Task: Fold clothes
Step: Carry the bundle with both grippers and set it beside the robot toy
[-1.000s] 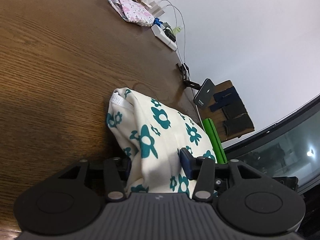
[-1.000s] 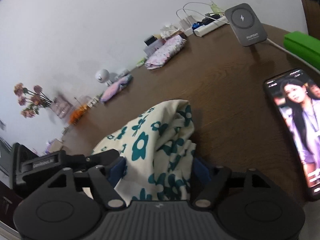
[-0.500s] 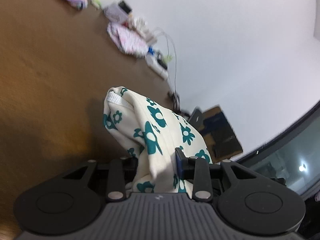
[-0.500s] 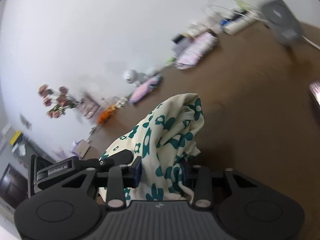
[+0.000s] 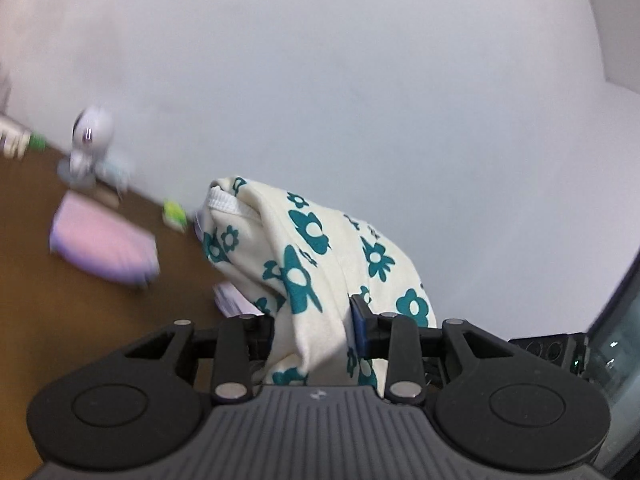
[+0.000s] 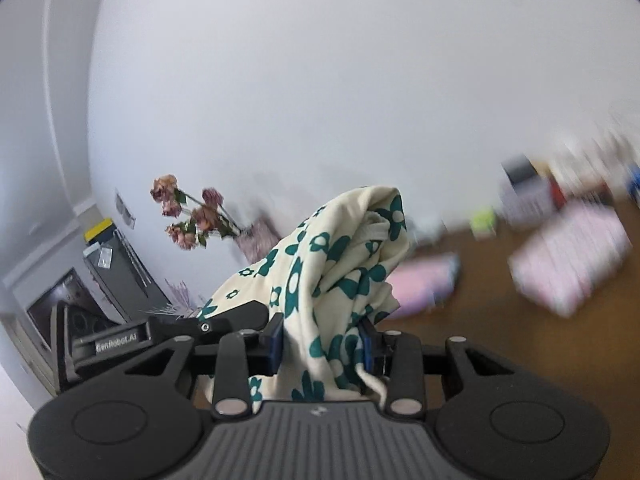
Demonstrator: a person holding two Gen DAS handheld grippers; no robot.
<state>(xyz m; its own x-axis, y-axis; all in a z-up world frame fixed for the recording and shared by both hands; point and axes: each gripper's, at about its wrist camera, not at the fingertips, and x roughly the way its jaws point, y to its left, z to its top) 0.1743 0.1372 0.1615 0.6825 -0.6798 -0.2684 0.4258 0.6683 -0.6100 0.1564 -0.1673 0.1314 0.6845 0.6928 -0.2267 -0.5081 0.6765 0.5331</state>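
Left gripper [image 5: 312,330]: fingers closed down on a bunched edge of the garment [image 5: 316,256], cream cloth with teal flowers, ribbed hem showing at the top of the bunch. Cloth stands up out of the jaws and drapes to the right, clear of the table [image 5: 48,320]; view tilted up at the wall, so the garment is held in the air above the table. Judged reason: a grip on each side lets the cloth hang out before it is laid for a fold. Beyond the garment, on the table by the wall: a pink folded piece [image 5: 104,248], blurred, and a small white camera [image 5: 90,140]. Right gripper [image 6: 322,346]: likewise clamped on a thick gather of the same garment, cloth spilling over both pads. Left of the garment, dried flowers [image 6: 192,212]; right of it, more pink folded pieces [image 6: 568,256] on the table, blurred. Whether the garment already carries a fold cannot be told; too bunched.
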